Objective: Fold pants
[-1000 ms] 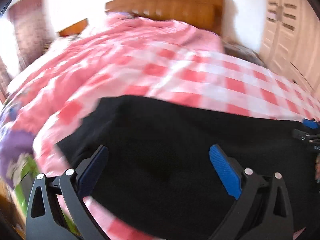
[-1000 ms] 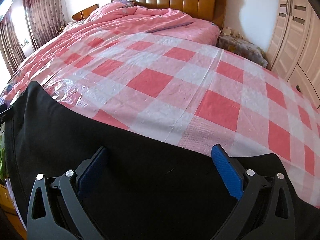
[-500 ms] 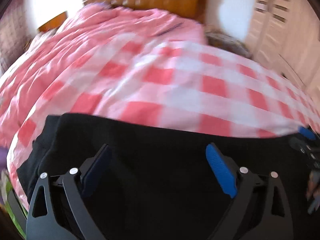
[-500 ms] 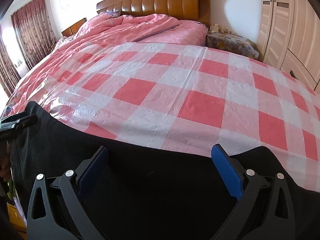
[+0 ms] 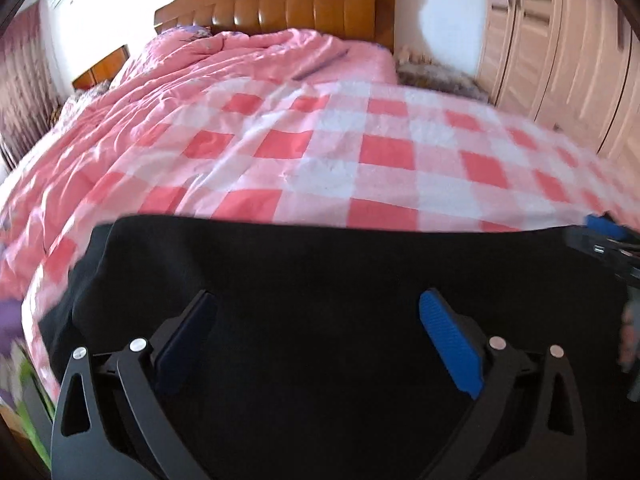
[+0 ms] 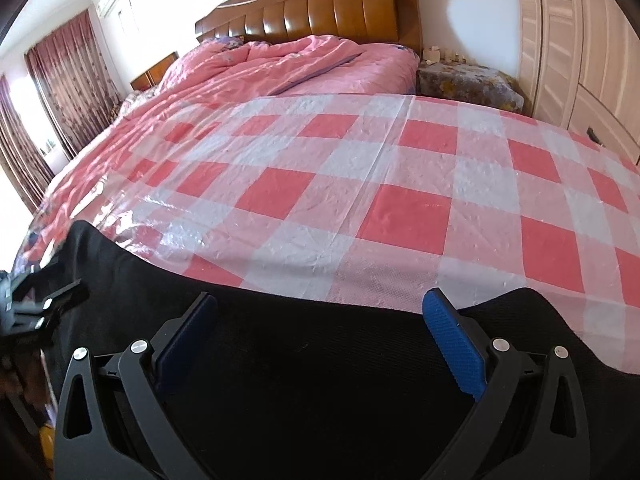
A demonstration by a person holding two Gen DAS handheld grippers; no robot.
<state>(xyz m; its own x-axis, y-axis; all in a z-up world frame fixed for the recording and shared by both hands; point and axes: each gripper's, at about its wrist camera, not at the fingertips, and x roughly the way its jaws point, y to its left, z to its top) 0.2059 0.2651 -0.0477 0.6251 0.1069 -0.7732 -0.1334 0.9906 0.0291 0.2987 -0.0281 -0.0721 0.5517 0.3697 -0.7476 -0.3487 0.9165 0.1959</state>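
Pants [image 5: 320,280], black, lay spread flat across the lower half of both frames on the checked cover [image 6: 400,208] of the bed, likely smoothed for a first fold. Left claw [image 5: 320,332] opening, pads wide apart over the cloth, pinching nothing; right claw [image 6: 320,336] likewise apart, empty. Seen only from the right wrist: curtains [image 6: 68,80] at upper left, pants' rounded end at lower right

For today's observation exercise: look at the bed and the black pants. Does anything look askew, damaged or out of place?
Nothing looks damaged or spilled. The black pants lie flat along the near edge of the checked sheet. The one untidy thing is the pink quilt, bunched up toward the headboard rather than spread out.
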